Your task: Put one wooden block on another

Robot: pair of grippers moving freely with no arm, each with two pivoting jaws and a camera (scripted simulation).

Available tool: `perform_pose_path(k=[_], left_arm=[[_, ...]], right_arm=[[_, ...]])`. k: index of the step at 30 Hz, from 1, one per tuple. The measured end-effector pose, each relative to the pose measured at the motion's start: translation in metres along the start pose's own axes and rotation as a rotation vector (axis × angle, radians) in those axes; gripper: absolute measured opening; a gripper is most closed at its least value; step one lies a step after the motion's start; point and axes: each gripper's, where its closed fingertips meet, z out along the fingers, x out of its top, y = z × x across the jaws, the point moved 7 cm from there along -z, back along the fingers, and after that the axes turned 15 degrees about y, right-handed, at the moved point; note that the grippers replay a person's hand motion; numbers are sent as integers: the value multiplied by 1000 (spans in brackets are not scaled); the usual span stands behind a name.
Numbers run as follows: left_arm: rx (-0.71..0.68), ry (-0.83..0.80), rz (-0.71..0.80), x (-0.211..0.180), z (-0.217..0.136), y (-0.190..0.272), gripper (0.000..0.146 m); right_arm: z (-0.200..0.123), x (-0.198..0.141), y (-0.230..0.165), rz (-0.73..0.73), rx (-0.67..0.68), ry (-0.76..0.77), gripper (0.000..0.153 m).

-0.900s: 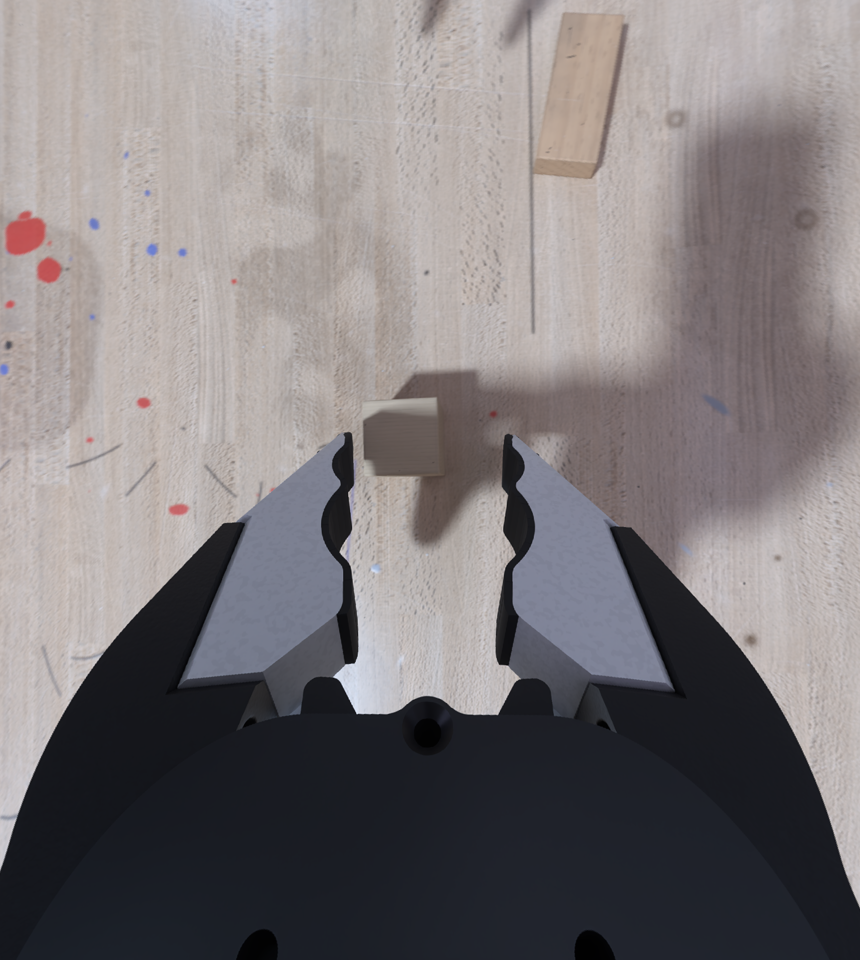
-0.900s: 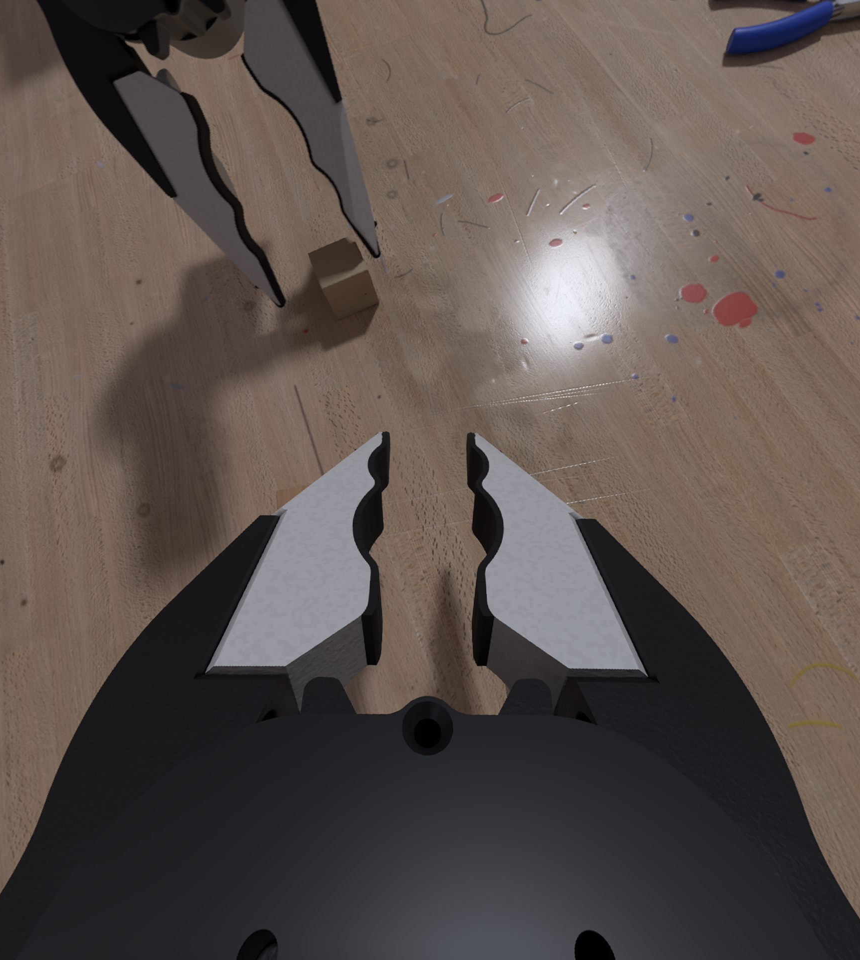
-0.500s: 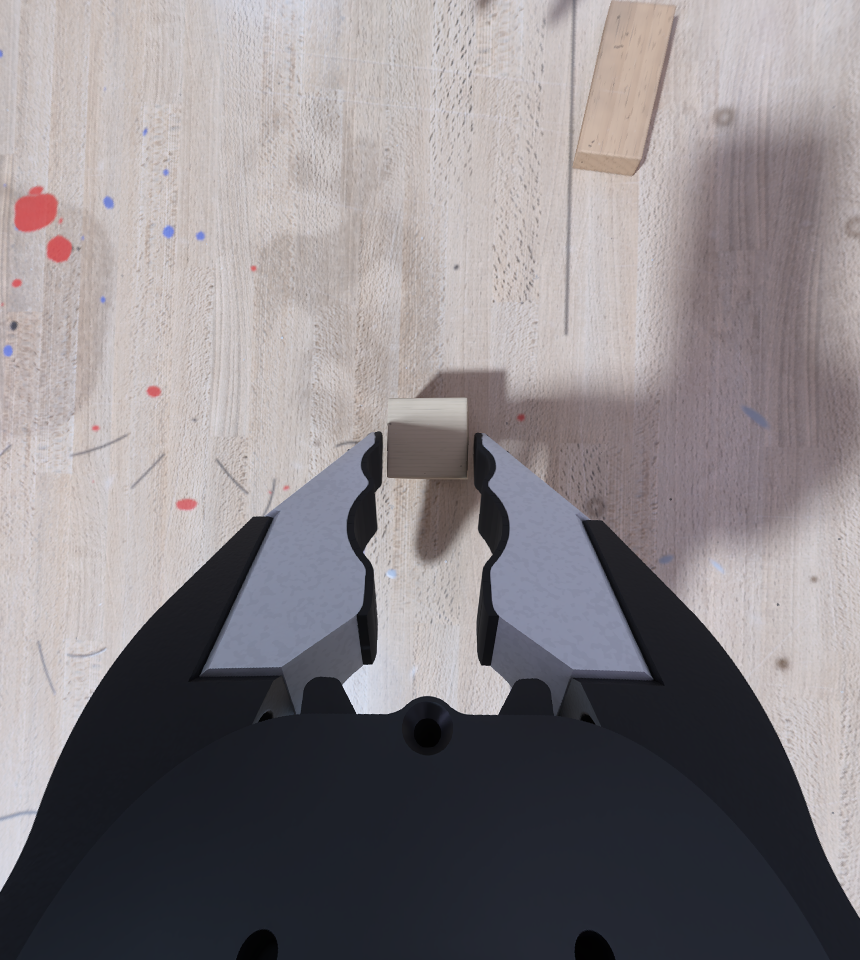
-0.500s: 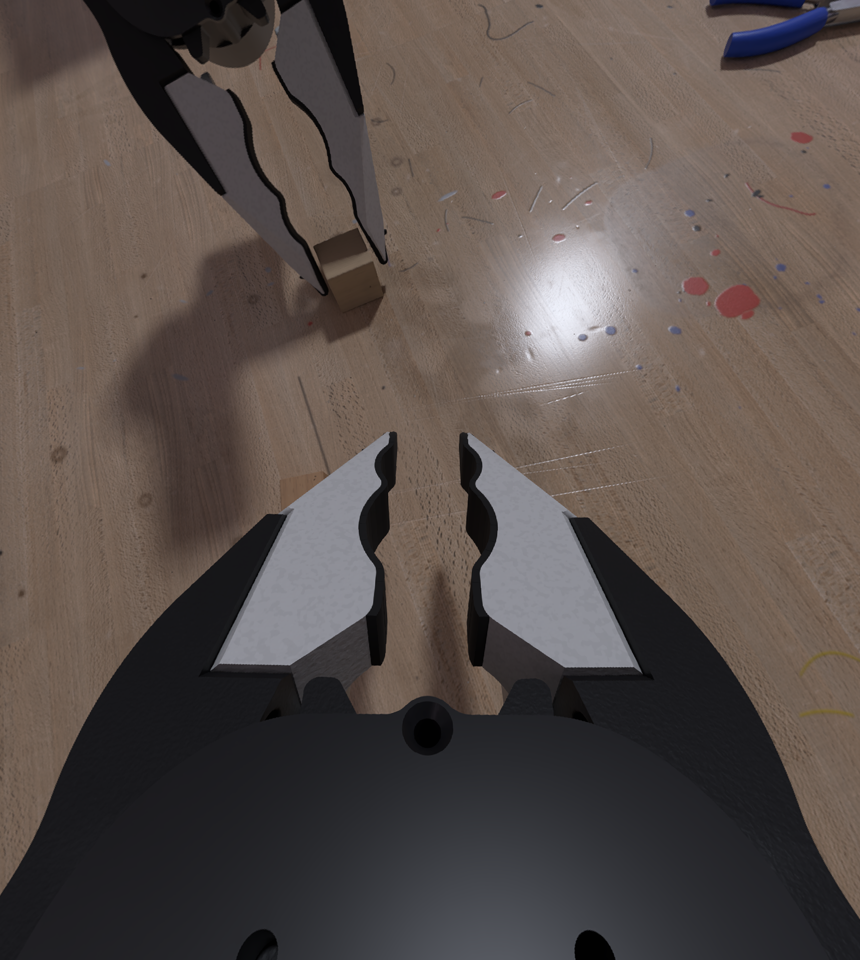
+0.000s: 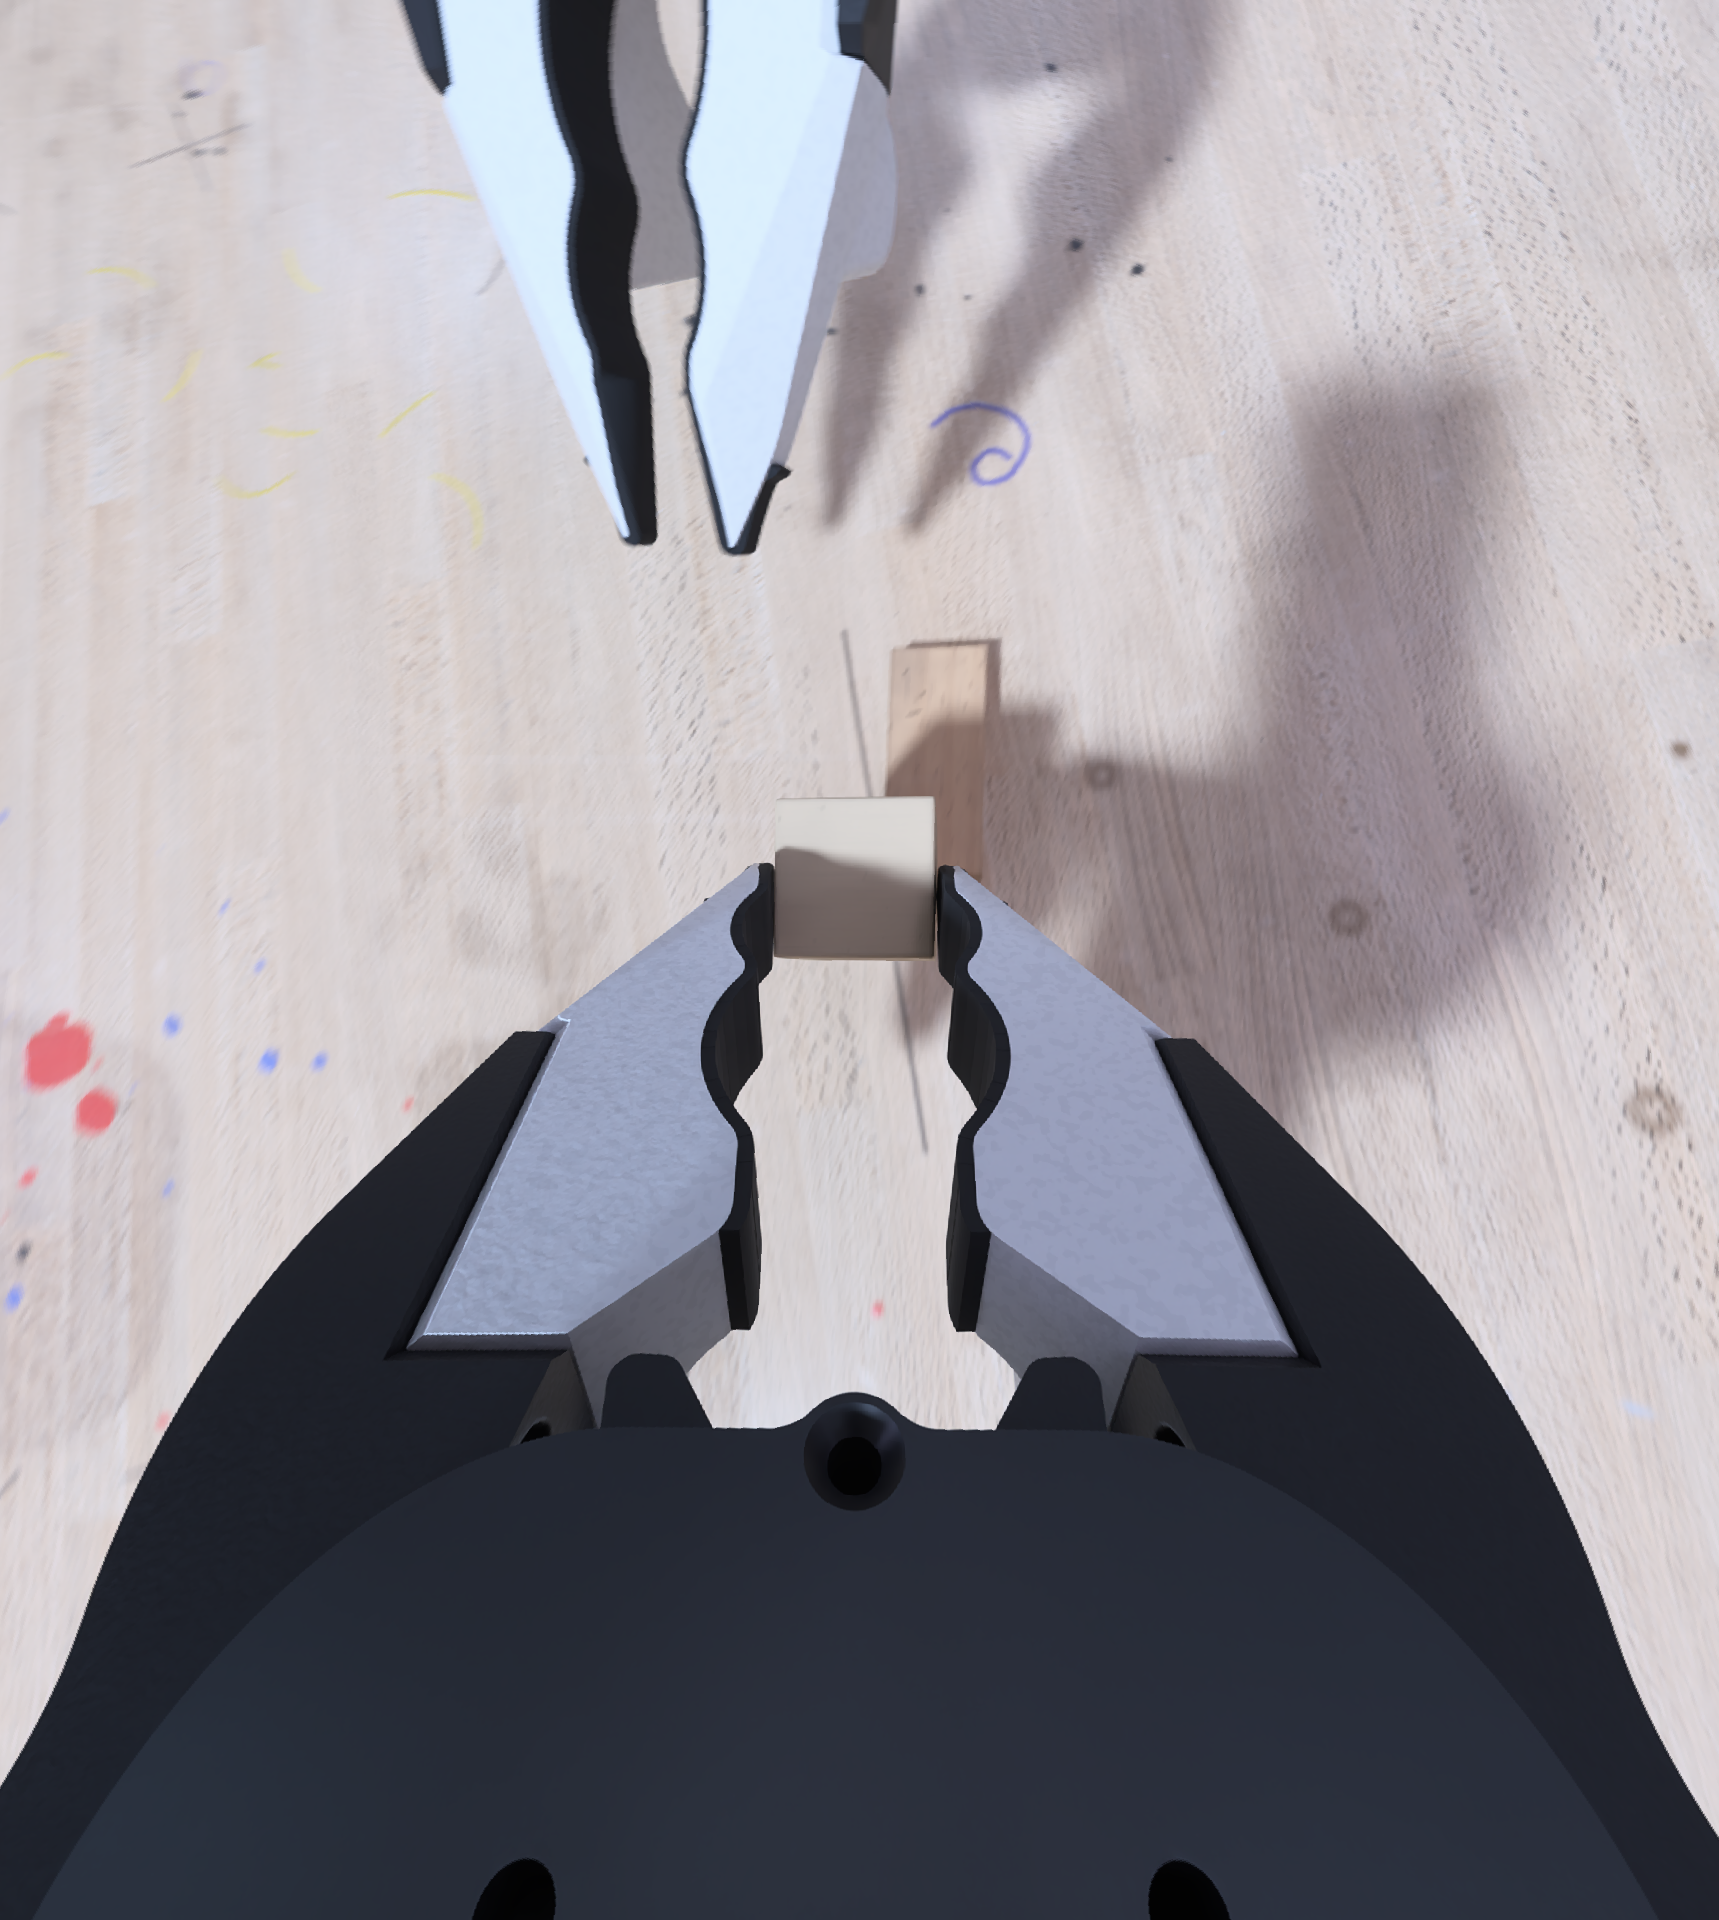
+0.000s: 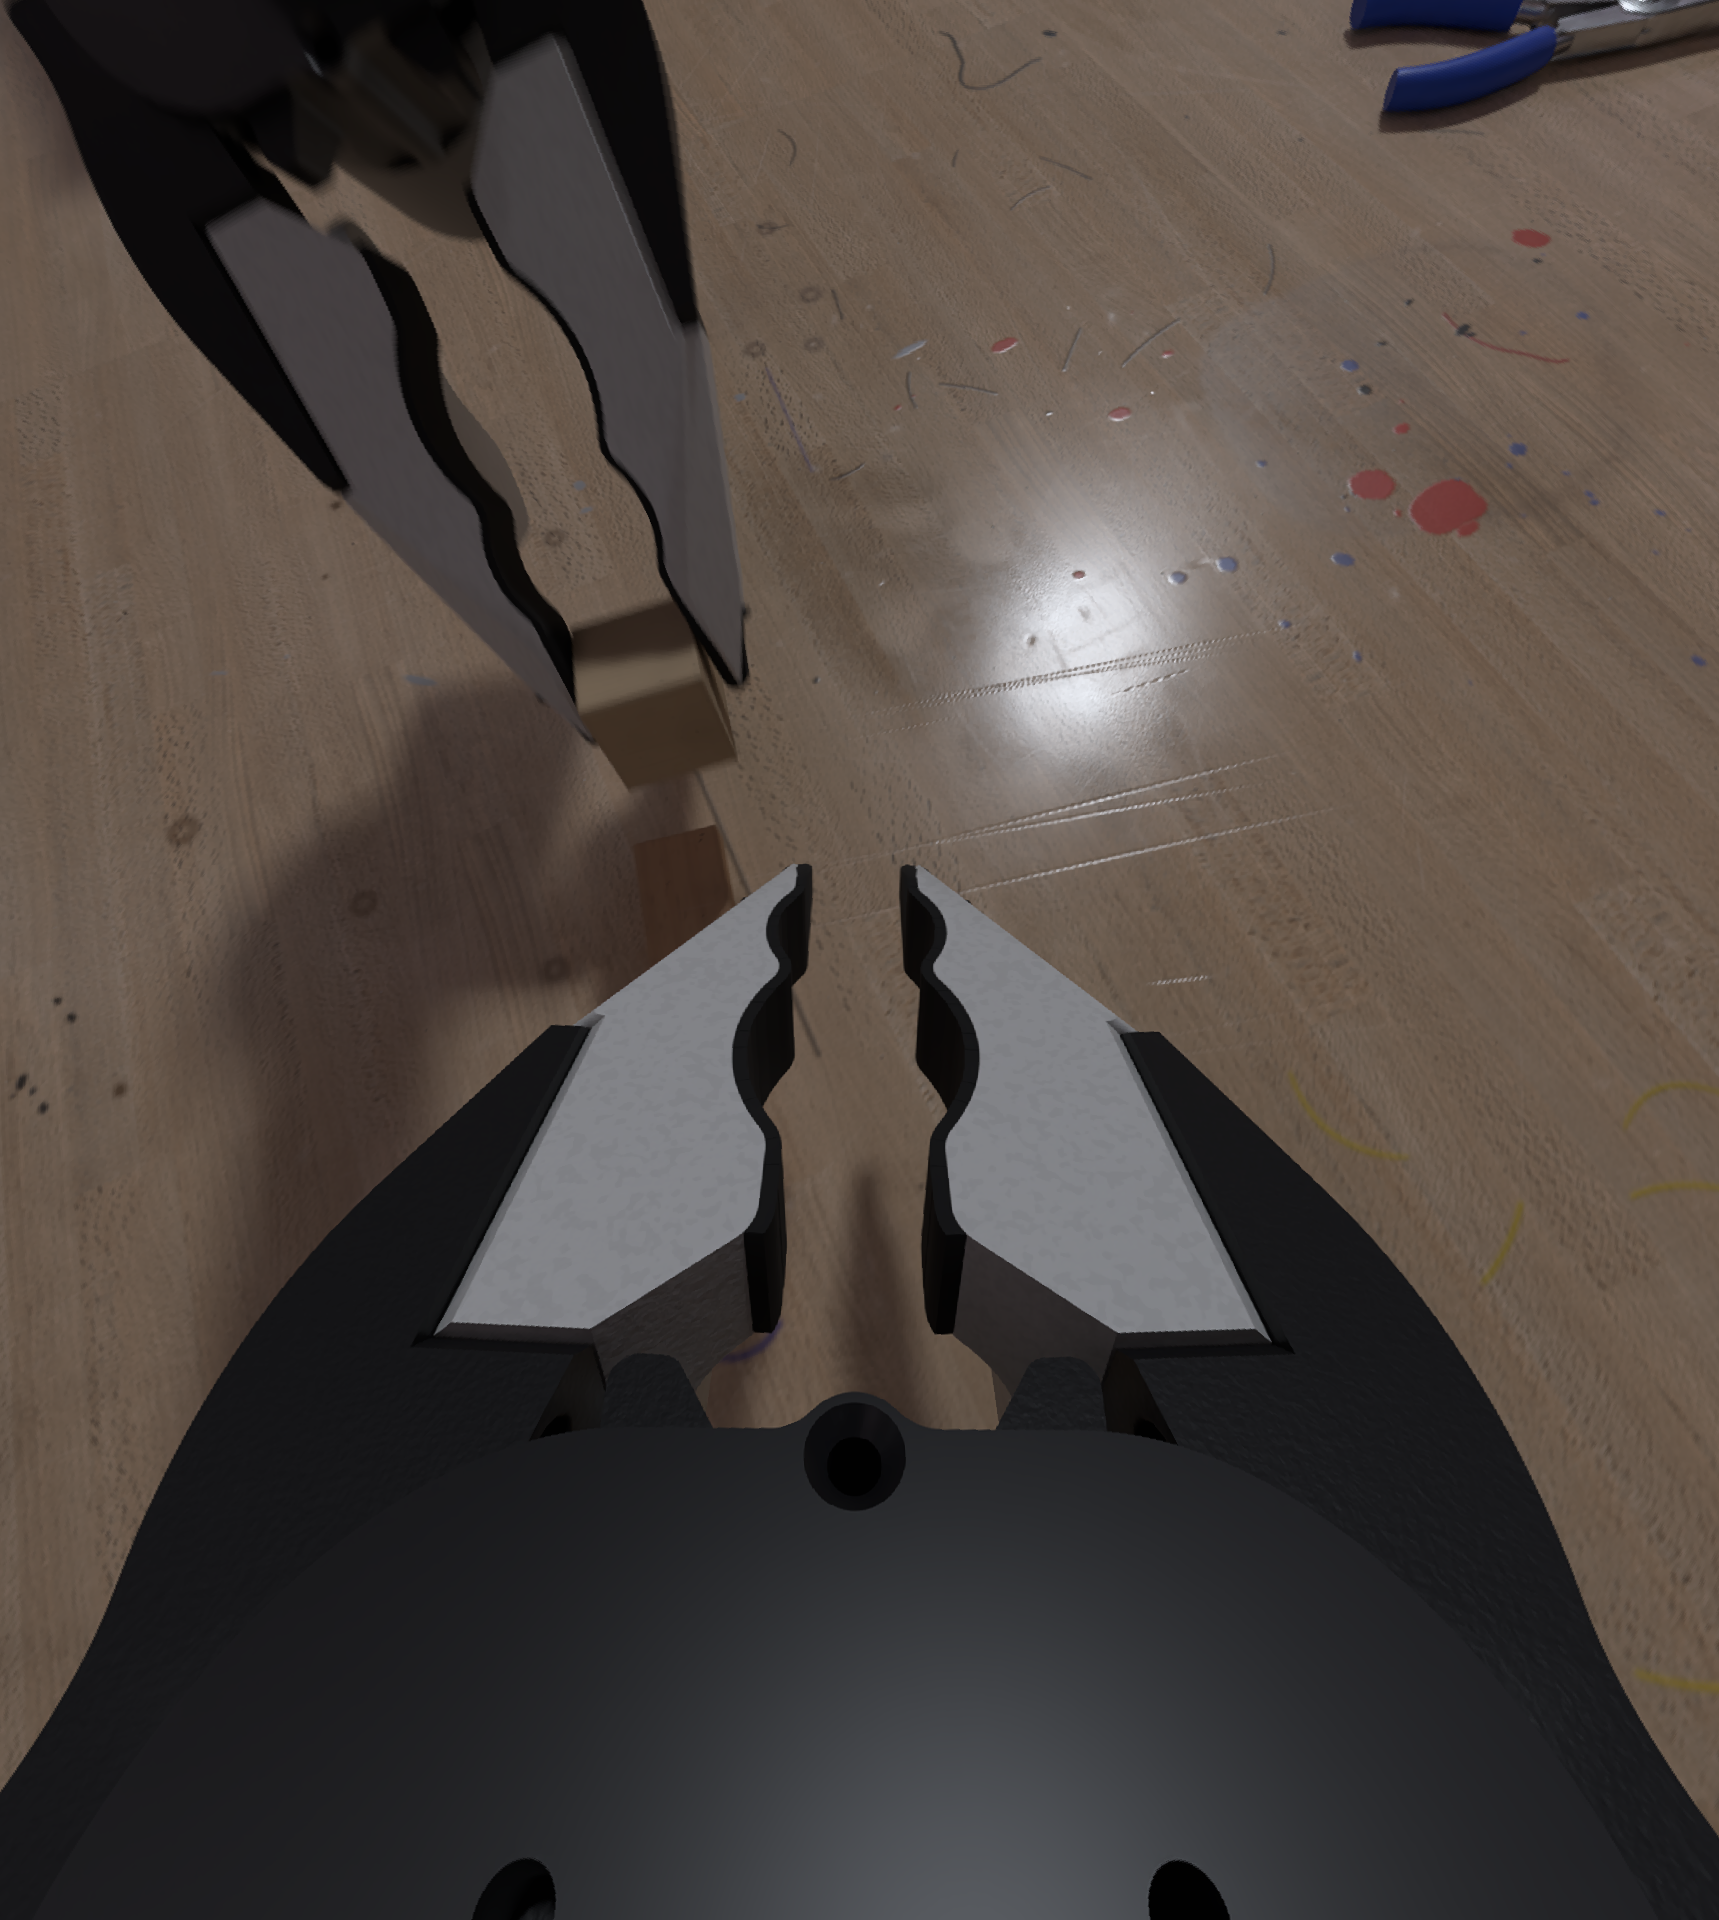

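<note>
From the left wrist, the left gripper [image 5: 855,894] pinches the small wooden cube [image 5: 855,878] just before the flat block [image 5: 941,727] on the table [image 5: 1457,520], while from the right wrist the right gripper [image 6: 855,883] hangs empty, fingers slightly parted, beside that block [image 6: 678,883].

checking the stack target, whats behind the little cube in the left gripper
Behind the small cube, clamped in the left gripper, a flat wooden block lies on the table. The cube covers its near end.
</note>
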Motion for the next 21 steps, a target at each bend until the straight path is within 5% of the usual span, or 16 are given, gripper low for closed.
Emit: perform_pose_path(k=[6,21], left_arm=[[-61,-41,22,8,37,5,31],[-57,-186,100,15,48,7,31]], right_arm=[[-13,-11,-17,3,22,43,0],[9,-34,-31,-16,99,3,0]])
